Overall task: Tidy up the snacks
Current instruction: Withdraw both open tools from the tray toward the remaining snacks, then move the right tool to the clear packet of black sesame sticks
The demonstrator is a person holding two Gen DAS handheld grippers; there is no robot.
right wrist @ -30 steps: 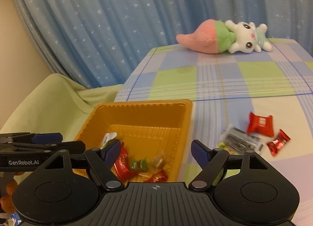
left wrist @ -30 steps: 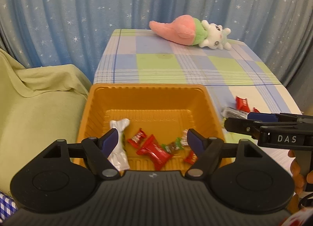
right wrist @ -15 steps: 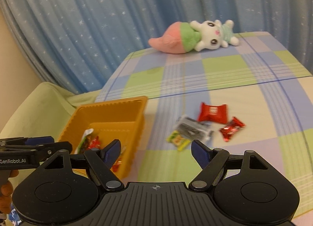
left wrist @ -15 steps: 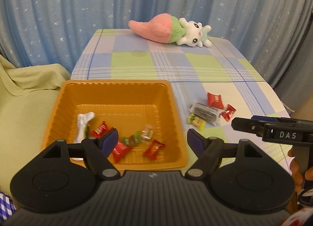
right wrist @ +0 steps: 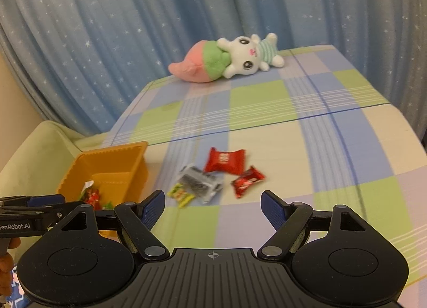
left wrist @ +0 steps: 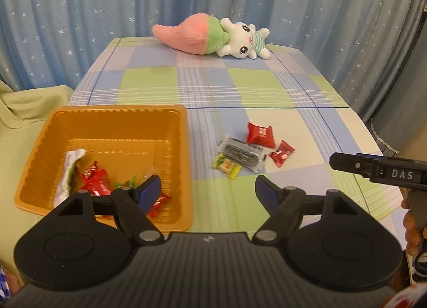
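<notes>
- Four loose snacks lie clustered on the checked worktop (left wrist: 240,89), right of the orange tray (left wrist: 53,132): a puffy red pillow-shaped packet (left wrist: 261,134), a small red twist-ended candy (left wrist: 281,153), a flat silver-and-black foil packet (left wrist: 244,154) and a little yellow-green sweet (left wrist: 226,166).
- The foil packet overlaps the yellow-green sweet and touches the red pillow packet; the small red candy sits just beside them.
- The tray is glossy moulded plastic with ribbed walls and a flat rim, square with rounded corners; it holds several red-wrapped candies (left wrist: 94,178), a crumpled white wrapper (left wrist: 68,172) and some green-tinted sweets.
- A soft plush toy (left wrist: 213,37), pink, green and white, lies on its side at the worktop's far edge before a star-dotted blue curtain (left wrist: 80,1).
- Your left claw (left wrist: 208,192) is spread wide and pinches nothing, with its left finger over the tray's near right corner.
- Your right claw (right wrist: 213,205) is also spread and empty, sitting just short of the loose snacks.
- A second ago your left claw was centred over the tray; it has since slid to the right, and your right claw has likewise shifted right from the tray's edge toward the cluster.
</notes>
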